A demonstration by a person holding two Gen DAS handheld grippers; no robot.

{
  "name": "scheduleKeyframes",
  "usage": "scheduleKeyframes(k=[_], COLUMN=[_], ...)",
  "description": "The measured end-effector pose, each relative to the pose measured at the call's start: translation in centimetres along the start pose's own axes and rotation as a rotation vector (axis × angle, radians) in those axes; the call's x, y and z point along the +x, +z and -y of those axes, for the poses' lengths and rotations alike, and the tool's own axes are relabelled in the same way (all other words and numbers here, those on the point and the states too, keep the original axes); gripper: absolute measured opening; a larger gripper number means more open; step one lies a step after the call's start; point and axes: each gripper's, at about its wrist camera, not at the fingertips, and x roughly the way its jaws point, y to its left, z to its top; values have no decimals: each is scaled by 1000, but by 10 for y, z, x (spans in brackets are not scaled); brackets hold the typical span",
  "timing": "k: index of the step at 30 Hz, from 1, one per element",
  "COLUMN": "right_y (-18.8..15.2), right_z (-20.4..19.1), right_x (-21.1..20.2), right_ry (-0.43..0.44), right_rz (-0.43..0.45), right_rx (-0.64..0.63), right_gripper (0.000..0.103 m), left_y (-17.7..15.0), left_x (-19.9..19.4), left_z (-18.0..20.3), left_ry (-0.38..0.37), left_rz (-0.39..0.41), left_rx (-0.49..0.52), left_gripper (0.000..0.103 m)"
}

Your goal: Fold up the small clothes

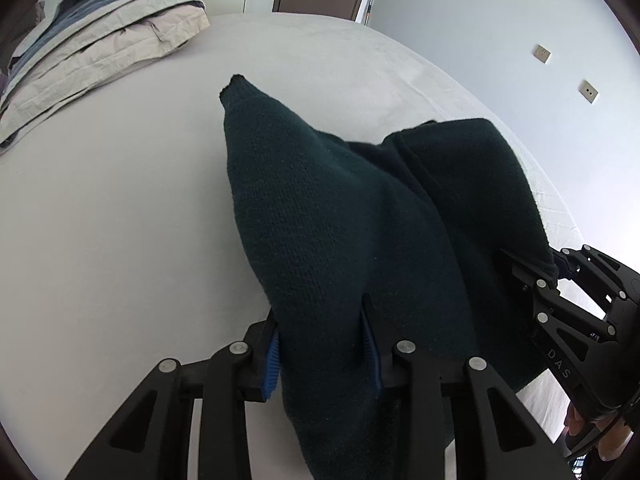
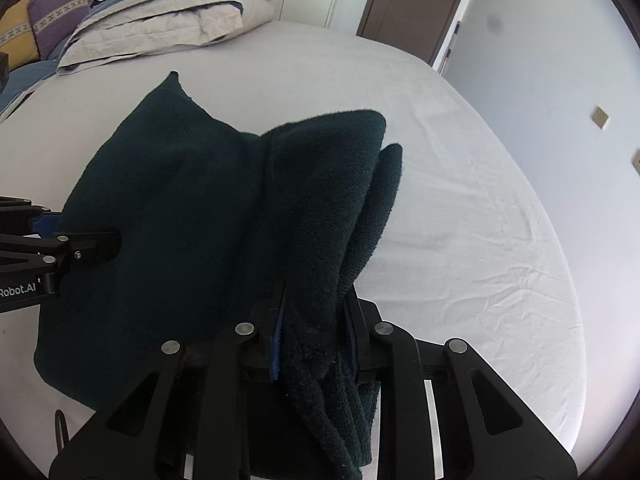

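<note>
A dark green knitted garment [image 1: 320, 208] is lifted off the white bed sheet [image 1: 120, 200] and hangs stretched between both grippers. My left gripper [image 1: 324, 340] is shut on one bunched edge of it, the knit squeezed between the blue pads. In the same view the right gripper [image 1: 556, 268] clamps the other edge at the right. From the right wrist camera, the right gripper [image 2: 316, 332] is shut on a thick fold of the garment [image 2: 192, 200], and the left gripper [image 2: 60, 232] holds the knit at the far left. A pointed corner sticks up at the back.
Folded grey and blue bedding [image 2: 168, 12] is stacked at the bed's far left, with purple and yellow cushions [image 2: 48, 20] beside it. A brown door [image 2: 416, 4] and a pale wall with sockets [image 1: 542, 54] lie beyond the sheet [image 2: 460, 220]. A hand [image 1: 580, 428] shows behind the right gripper.
</note>
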Motion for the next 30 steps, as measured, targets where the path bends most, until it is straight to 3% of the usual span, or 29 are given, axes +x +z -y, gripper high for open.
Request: scheduleKeyframes(k=[10,14,17,21,23,26,30], right_y=[-18,-39,-63,-82,-97,-109,-105], right_z=[-122,-173,-199,-192,-172,-146,-146], right_x=[-117,-140,-137,-99,-76,-58,-41], right_ry=[165,222,260,292,353,471,510], right_rz=[79,72,44,-30,-89,-93,-97], right_rx=[-80,-99,-76,55,169,306,363], right_gripper=[21,21,21,22,23,27,33], left_y=[-74,-113,-136,-170,-179,-182,-181], left_x=[-125,-143,-135,-109,-105,-105,-102], left_z=[-48,-66,-89,-117,-129,-132,-137], left_ry=[91,122,103,118,77,60,73], left_rz=[111,110,90,35,53,69,84], left_rx=[26,13,-32,-54,-92,-91,-111], left_gripper=[36,36,36,41,44,46,60])
